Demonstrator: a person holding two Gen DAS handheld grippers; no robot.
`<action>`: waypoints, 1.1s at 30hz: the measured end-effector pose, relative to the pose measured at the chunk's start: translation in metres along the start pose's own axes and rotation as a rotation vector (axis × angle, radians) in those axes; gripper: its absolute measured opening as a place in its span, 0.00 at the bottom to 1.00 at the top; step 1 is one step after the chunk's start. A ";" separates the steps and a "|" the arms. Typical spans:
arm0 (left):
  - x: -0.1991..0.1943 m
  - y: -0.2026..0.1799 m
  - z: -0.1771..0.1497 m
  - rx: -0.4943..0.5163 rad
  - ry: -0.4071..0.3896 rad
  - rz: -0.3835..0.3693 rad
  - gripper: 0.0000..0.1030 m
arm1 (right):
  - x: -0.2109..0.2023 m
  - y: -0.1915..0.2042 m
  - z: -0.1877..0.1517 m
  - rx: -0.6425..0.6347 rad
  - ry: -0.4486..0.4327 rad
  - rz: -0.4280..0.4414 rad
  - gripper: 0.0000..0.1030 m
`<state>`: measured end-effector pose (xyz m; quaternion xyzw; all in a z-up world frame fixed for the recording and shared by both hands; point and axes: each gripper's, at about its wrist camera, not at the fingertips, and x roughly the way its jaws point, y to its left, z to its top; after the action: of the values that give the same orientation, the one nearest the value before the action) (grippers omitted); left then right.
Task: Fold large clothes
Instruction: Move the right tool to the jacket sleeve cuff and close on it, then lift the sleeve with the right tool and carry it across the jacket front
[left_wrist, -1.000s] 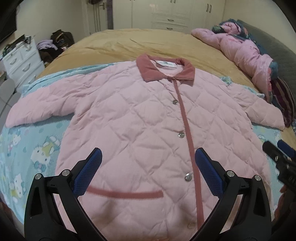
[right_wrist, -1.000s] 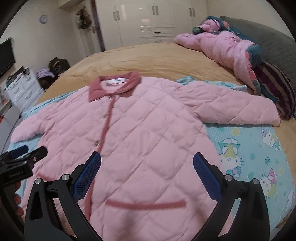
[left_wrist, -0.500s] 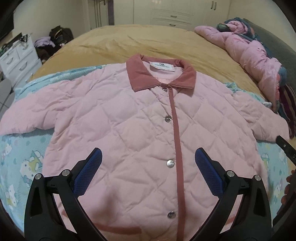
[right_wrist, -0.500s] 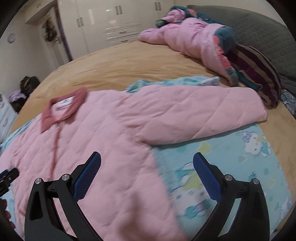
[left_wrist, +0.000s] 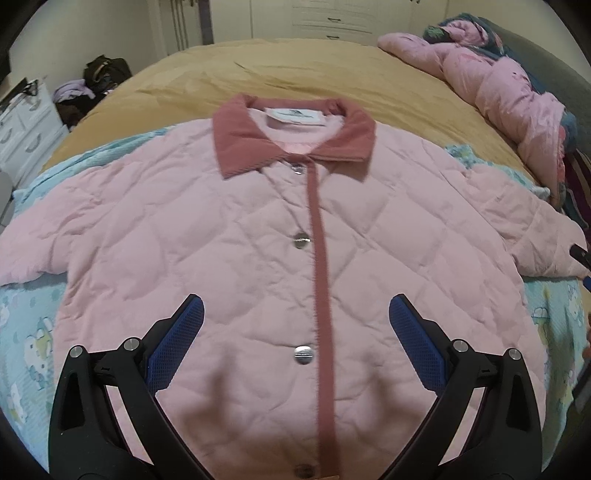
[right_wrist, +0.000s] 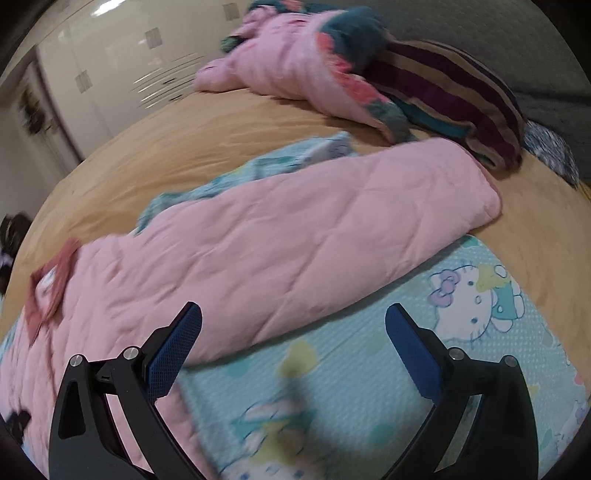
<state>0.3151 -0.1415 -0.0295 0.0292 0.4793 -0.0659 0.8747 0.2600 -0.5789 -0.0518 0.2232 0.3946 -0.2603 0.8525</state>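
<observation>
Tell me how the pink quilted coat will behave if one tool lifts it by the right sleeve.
The coat is puffy and quilted, so it probably feels light for its size. It lies flat and creased on the bed, so it is likely floppy: the sleeve would rise first and the body sag and drag behind. The fabric looks smooth and may slide over the sheet.

A pink quilted jacket with a darker pink collar lies flat, buttoned, front up, sleeves spread.

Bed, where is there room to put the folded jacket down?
Free: the tan bedspread beyond the jacket's collar. Also the cartoon-cat sheet below the jacket's sleeve. Crowded: the headboard side, with a pink quilt and striped blanket.
</observation>
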 end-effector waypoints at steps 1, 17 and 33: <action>0.001 -0.003 0.000 0.006 0.003 -0.007 0.91 | 0.008 -0.009 0.003 0.036 0.010 -0.009 0.96; 0.003 0.001 0.017 0.017 -0.010 0.039 0.91 | 0.095 -0.114 0.041 0.470 0.060 0.053 0.96; -0.035 0.023 0.040 -0.059 -0.061 0.041 0.91 | 0.016 -0.101 0.085 0.380 -0.192 0.250 0.17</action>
<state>0.3336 -0.1200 0.0209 0.0112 0.4537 -0.0349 0.8904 0.2534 -0.7104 -0.0320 0.4008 0.2249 -0.2421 0.8545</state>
